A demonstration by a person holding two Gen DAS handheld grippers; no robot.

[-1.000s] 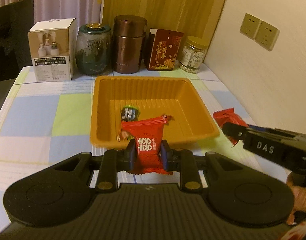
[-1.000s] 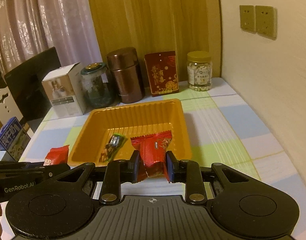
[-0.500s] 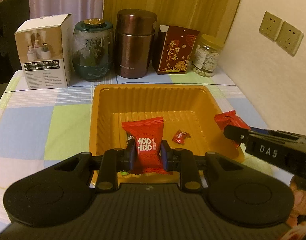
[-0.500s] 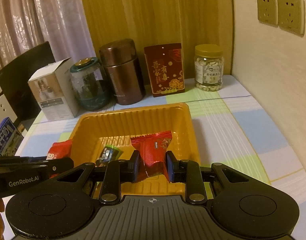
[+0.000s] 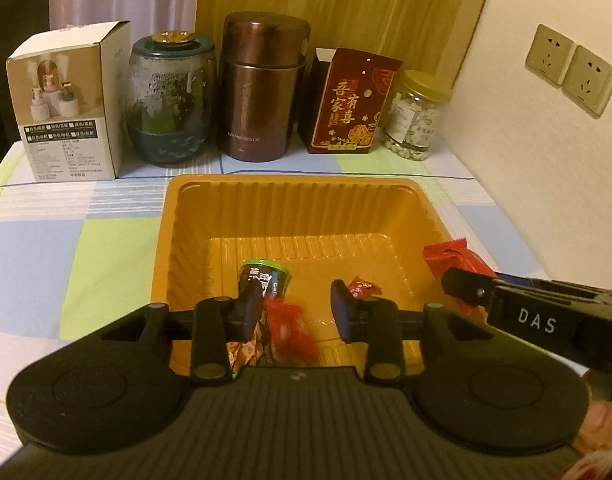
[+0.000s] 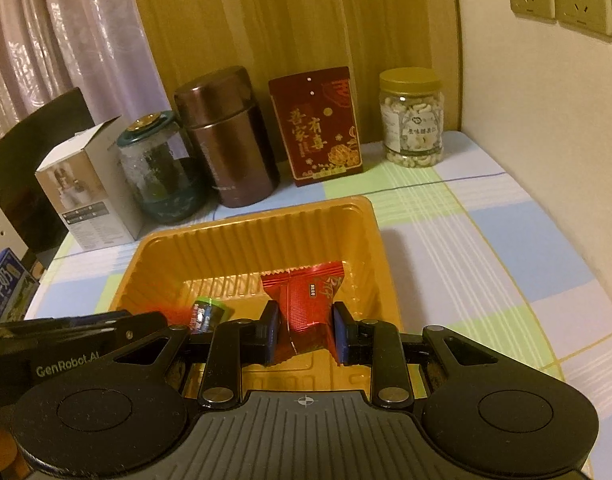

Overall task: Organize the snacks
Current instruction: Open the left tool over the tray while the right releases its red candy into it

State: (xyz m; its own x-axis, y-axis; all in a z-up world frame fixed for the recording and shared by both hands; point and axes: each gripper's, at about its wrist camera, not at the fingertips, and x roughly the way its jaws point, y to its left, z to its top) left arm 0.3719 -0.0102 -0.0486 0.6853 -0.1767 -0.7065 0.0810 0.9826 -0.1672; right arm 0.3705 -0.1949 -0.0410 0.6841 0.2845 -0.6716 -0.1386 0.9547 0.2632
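Now, my left gripper (image 5: 297, 306): jaws opening, blurred red packet (image 5: 290, 326) loose over orange tray (image 5: 306, 200).
my right gripper (image 6: 306, 330): clamping red snack pack (image 6: 306, 300).

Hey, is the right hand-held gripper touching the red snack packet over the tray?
Touching. The right wrist view shows the right hand-held gripper with both pads pressed against the red packet.

A home; checked tablecloth (image 5: 66, 248), sheer curtains (image 6: 66, 40); tea tins (image 5: 262, 88).
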